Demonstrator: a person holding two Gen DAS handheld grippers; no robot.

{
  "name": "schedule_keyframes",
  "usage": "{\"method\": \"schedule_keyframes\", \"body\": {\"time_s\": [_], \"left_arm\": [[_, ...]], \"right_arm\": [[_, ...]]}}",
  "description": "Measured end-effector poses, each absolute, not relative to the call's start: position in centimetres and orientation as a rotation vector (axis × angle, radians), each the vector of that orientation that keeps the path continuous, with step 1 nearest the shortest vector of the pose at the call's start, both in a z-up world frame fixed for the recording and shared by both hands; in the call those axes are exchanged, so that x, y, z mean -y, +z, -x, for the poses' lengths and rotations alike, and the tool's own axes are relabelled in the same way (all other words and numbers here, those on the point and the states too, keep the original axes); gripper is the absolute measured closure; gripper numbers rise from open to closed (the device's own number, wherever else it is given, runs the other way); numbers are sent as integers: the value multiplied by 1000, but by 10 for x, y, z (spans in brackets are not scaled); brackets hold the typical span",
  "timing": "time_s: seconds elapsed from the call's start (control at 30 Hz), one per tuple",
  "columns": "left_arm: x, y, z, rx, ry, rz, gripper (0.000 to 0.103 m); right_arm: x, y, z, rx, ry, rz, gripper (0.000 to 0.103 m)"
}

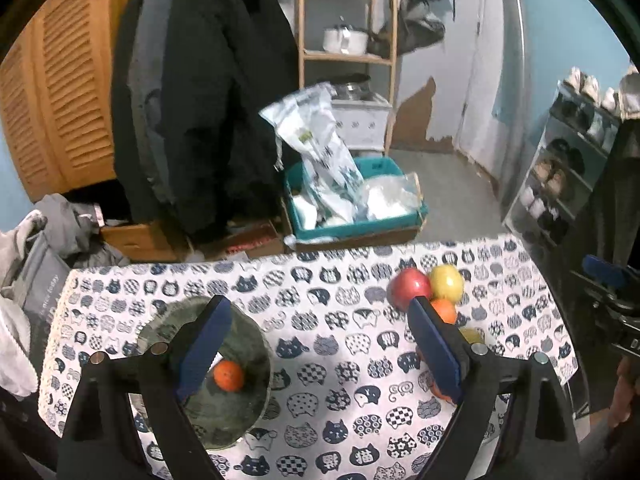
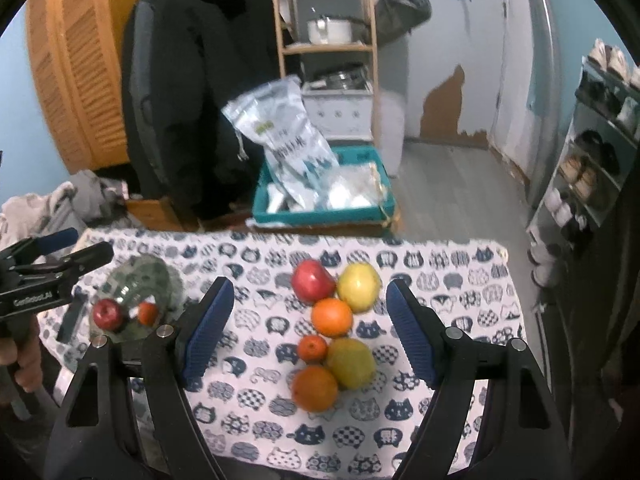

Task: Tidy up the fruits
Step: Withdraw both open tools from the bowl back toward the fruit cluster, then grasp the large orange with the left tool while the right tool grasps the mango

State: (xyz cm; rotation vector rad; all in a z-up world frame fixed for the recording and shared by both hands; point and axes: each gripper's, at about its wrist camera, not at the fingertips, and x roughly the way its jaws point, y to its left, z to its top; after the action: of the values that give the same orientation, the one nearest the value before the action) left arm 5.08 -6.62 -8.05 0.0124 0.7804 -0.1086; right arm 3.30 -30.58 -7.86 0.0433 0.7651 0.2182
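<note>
Six fruits (image 2: 332, 332) cluster at 12 o'clock between the wide-spread, empty right gripper (image 2: 310, 330), apparently awaiting pickup. At 9 o'clock, bowl (image 2: 160, 276) holds an apple (image 2: 107, 314) and a tangerine (image 1: 228, 376); left gripper (image 1: 320, 344) hovers wide, empty.

I see a dim room under cool indoor light, with the patterned tabletop (image 1: 340, 340) the brightest area in both views. Soft shadows sit close under the fruit pile (image 2: 336, 328). Both fisheye views bend straight lines hard near the rim and fade into black corners. My right wrist view is smeared, especially the plastic bag (image 2: 280, 132) and the bowl (image 2: 140, 280). The hanging black coat (image 1: 208, 92) swallows detail.
</note>
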Motion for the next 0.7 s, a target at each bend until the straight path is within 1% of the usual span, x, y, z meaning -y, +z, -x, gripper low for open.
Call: {"method": "schedule_keyframes", "body": {"time_s": [0.7], "left_arm": [[114,-196,-104,-1074,-124,-44,12]], "right_arm": [[325,-216,-95,-1115,170,-62,24]]}}
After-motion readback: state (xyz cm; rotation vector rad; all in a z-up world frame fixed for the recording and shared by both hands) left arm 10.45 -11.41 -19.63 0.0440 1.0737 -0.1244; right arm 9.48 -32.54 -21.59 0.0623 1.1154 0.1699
